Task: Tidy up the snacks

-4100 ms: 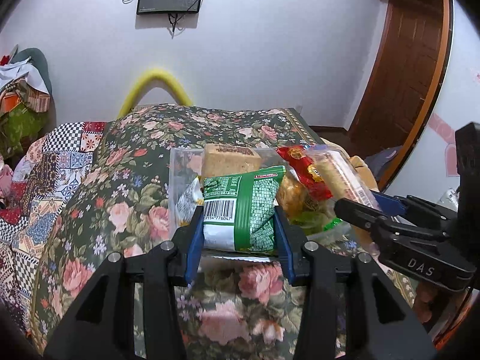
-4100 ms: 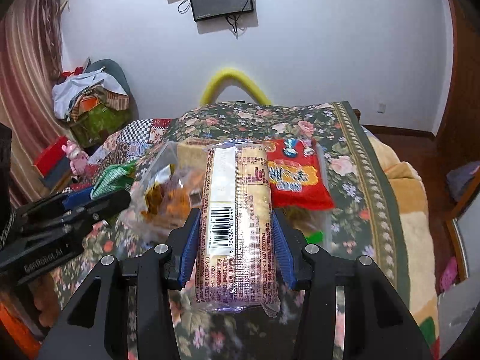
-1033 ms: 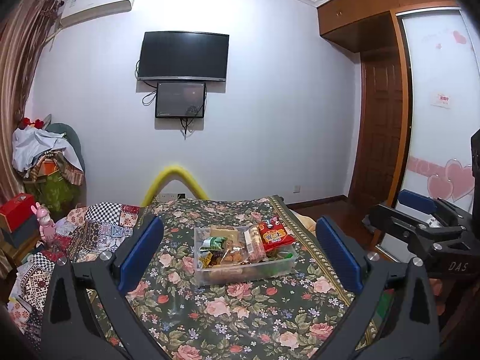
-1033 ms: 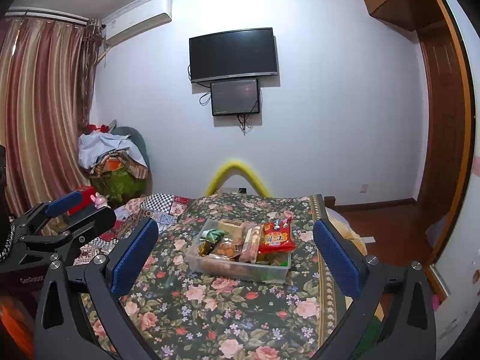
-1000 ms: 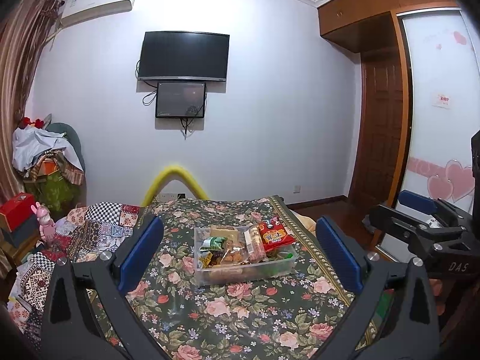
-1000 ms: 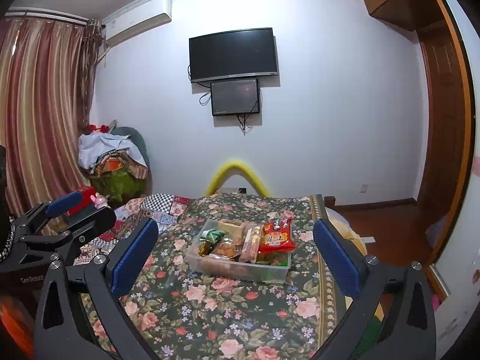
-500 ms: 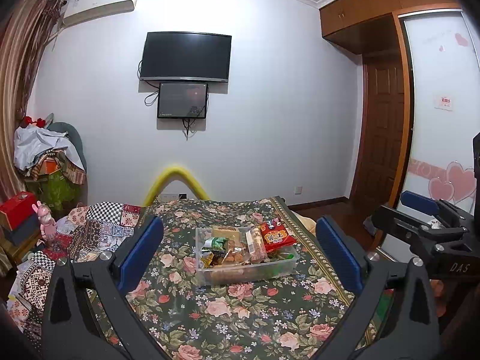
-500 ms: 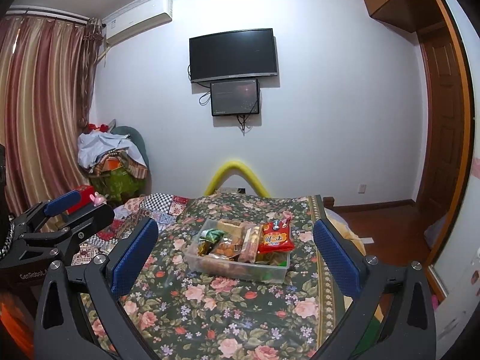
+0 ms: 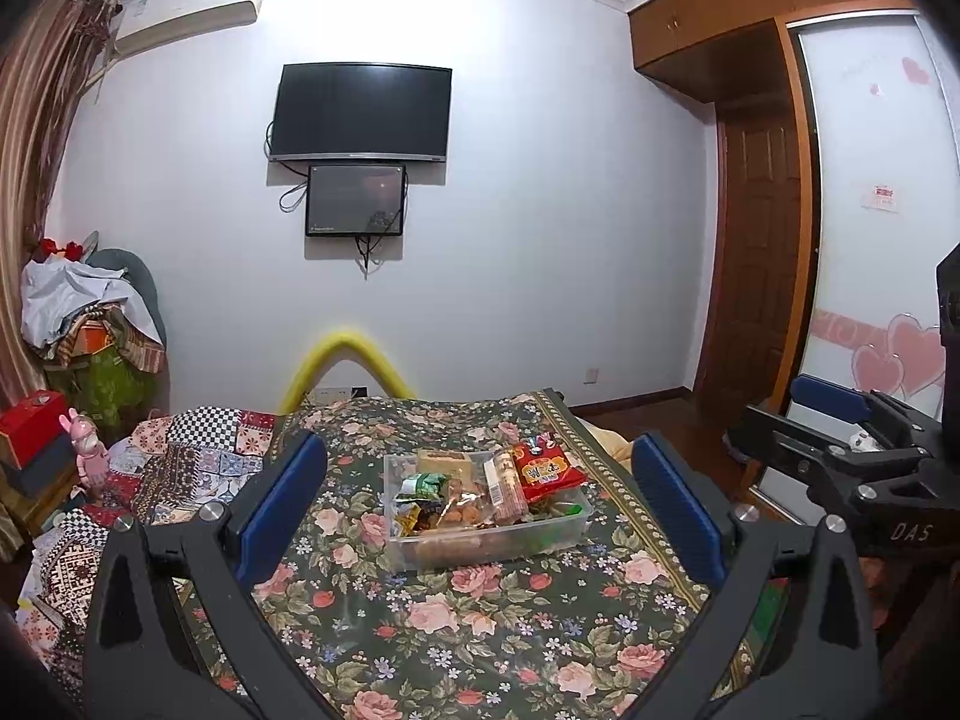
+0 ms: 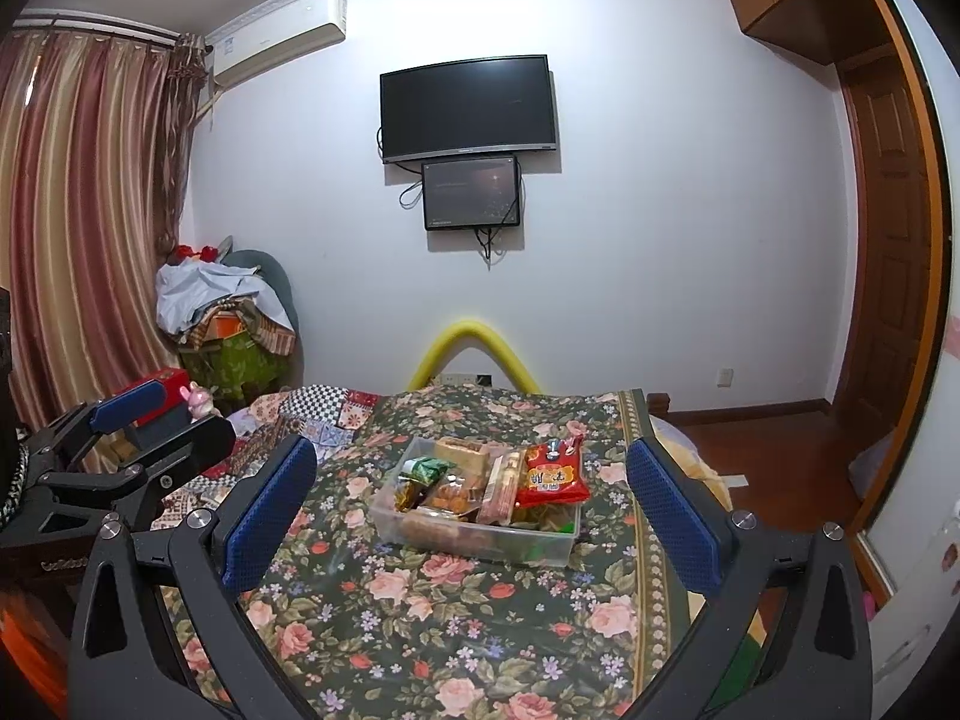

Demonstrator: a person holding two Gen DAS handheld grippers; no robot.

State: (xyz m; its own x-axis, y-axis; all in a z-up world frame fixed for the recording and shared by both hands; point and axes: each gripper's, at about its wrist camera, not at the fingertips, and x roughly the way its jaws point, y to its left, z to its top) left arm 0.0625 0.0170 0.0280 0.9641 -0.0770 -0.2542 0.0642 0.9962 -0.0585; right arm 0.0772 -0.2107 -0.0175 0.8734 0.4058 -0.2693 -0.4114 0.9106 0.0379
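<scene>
Clear snack bin (image 9: 489, 540) sat mid-table, well beyond left gripper (image 9: 480, 504) and right gripper (image 10: 471, 501), both spread wide, empty; floral cloth (image 9: 456, 630) bare around it.

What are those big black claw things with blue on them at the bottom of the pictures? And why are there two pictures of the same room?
Those claws are grabbers, a bit like giant tweezers. A person holds one in each hand, and each has a small camera that looks out between its two fingers. So one picture comes from the left gripper and the other from the right gripper. The blue parts are soft pads for pinching things. In each picture you can also spot the other grabber off to the side.

Right now both grabbers are wide open and hold nothing.

In front of them is a surface under a flowery cloth. On it sits a clear plastic box full of snacks: a red packet, a green packet, a long pack of biscuits and more.
</scene>
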